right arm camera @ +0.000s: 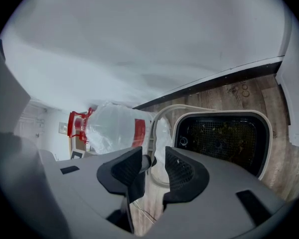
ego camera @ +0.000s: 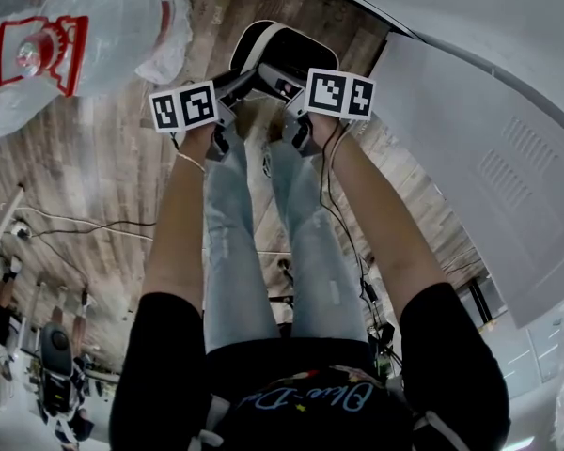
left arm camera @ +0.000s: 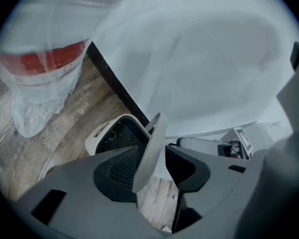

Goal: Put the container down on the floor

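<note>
Container (ego camera: 280,45) rests on the wooden floor (ego camera: 103,177) just beyond the person's feet, so left gripper (left arm camera: 154,161) and right gripper (right arm camera: 154,166) stand released, jaws apart around its thin rim (left arm camera: 152,143).

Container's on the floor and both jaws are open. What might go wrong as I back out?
The handle loop stands between the open jaws of both the left gripper and the right gripper; a sideways pull might snag it and drag or tip the container. The plastic-wrapped jug sits close, so a swing may bump it.
</note>
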Available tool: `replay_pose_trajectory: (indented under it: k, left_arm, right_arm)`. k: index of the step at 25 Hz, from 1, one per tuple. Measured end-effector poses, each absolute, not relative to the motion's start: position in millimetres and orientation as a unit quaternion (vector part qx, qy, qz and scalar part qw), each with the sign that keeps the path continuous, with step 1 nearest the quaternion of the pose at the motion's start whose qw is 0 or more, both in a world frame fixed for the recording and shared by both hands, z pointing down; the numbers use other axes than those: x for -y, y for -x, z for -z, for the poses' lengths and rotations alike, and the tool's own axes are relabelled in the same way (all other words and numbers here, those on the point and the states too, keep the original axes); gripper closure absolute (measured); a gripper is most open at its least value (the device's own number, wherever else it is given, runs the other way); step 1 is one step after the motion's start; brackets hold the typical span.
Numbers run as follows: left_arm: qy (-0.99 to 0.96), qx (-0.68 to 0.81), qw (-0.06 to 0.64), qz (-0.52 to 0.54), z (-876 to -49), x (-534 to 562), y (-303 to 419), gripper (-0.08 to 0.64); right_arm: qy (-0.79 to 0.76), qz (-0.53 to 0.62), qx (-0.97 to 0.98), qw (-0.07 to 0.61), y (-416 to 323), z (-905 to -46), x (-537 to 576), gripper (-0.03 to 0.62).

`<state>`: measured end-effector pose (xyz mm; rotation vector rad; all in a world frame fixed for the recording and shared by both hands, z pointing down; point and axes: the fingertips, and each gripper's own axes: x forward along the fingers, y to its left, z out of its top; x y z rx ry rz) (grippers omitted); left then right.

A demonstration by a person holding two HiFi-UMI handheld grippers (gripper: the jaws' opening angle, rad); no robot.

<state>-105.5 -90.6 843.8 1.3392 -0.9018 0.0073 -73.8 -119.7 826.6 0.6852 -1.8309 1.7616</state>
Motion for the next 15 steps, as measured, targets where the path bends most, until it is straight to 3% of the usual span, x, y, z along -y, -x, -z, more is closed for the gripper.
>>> replay_pose_trajectory:
  k: [15]
  left_arm:
    - [-0.572,0.467,0.671,-0.063,-873.0,84.5,158.0,0.416]
  right_arm:
    - [-0.211,-0.651,0.687,0.243,106.1,-807.7,93.8,0.46]
